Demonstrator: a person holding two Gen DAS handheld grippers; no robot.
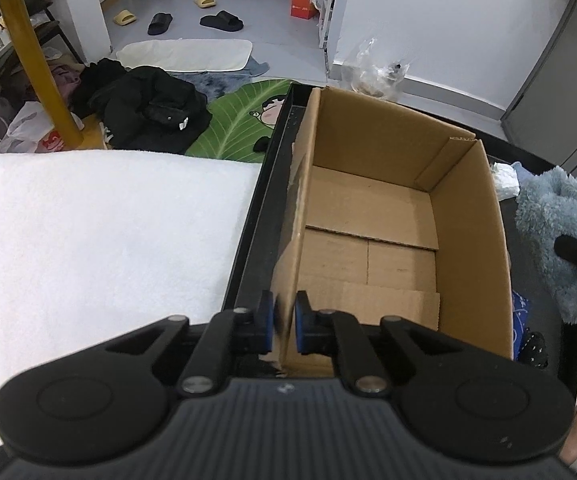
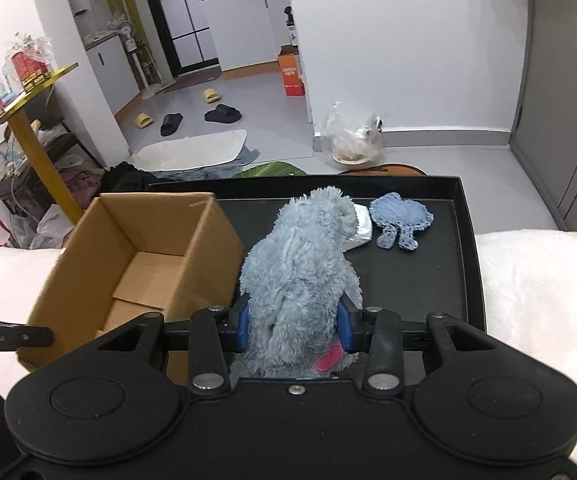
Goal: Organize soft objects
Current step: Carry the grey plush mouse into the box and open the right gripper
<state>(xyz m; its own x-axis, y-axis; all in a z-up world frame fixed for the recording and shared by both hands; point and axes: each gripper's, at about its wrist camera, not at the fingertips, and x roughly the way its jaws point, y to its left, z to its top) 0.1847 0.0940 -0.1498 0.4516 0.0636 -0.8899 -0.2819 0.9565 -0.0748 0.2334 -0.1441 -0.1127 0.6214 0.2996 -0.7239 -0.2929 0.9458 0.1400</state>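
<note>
Grey-blue plush toy (image 2: 300, 276) pinched between the blue pads of the right gripper (image 2: 294, 330), pile bulging past both pads, pink patch low on the side nearest the camera; toy lifted above the black tray (image 2: 440, 280), rising ahead of and above the fingers (image 2: 243, 326). Beyond the toy's top, on the tray floor: flat blue knitted piece (image 2: 402, 220), ahead and right of the fingers, and a white folded item (image 2: 362, 224) between it and the toy, partly hidden by the plush. Left of the right fingers, just beside the toy: open cardboard box (image 2: 136, 256), standing in the same tray, inside bare apart from its own bottom flaps. Left gripper (image 1: 284, 326) closed on the near stretch of the box's left wall (image 1: 288, 264), one blue pad outside, one inside, cardboard edge running straight ahead from between the fingers (image 1: 265, 322). Right of the left fingers, past the far box wall: same plush toy (image 1: 556, 232), with one black finger of the right gripper across it. White towelling surface (image 1: 96, 240) left of the left fingers, outside the tray rim (image 1: 264, 200); same white fabric (image 2: 536, 280) right of the right fingers. Well ahead, on the room floor: slippers, dark clothing, green leaf-print mat (image 1: 244, 120).
</note>
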